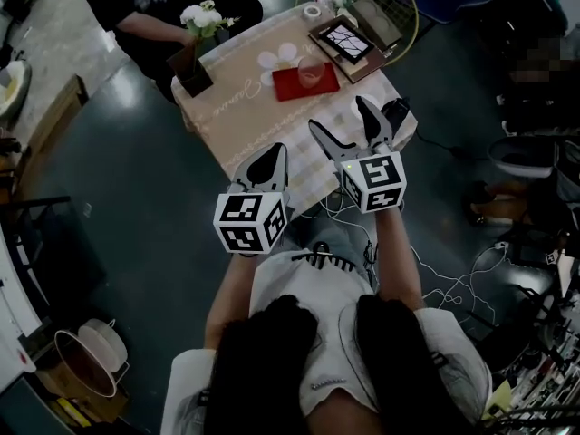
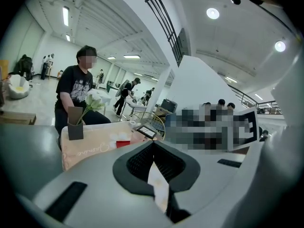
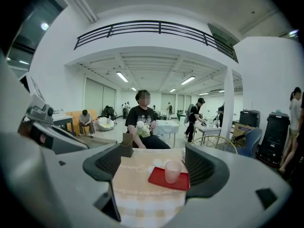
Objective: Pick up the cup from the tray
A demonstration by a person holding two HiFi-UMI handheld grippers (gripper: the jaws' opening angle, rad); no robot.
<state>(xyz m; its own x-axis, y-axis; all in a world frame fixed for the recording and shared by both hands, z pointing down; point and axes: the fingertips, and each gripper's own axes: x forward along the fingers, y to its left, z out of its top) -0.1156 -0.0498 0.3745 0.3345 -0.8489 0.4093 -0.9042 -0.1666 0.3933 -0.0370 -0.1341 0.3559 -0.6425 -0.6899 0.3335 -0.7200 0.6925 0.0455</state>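
- The table (image 1: 237,116), covered in a beige cloth with a checked near end, stands ahead of the person who holds the grippers. It sits at an angle in the head view.
- A seated person (image 1: 149,3) in a black shirt is at the far left side of the table.
- A round wire chair (image 1: 405,3) stands beyond the far right corner.
- The right gripper (image 1: 337,114) is held over the near right edge of the table. Its 2 jaws are spread wide and hold nothing. In the right gripper view (image 3: 153,156) the tray and cup show in the gap between the jaws, but farther along the table and well apart from the pads.
- The left gripper (image 1: 272,157) is near the table's near edge, to the left of the right one. In the left gripper view (image 2: 153,144) its 2 jaws meet at the tips, closed and with nothing gripped.
- The red tray (image 1: 292,89) lies flat on the far right part of the table.
- A dark framed panel (image 1: 344,41) lies just beyond the tray at the far right corner.
- A dark box (image 1: 192,69) of white flowers (image 1: 201,16) stands at the far left edge, in front of the seated person.
- The cup (image 1: 311,72), pale pink and see-through, stands upright on the tray at about its middle, untouched by either gripper.
- A small tape roll (image 1: 313,11) lies at the far edge.
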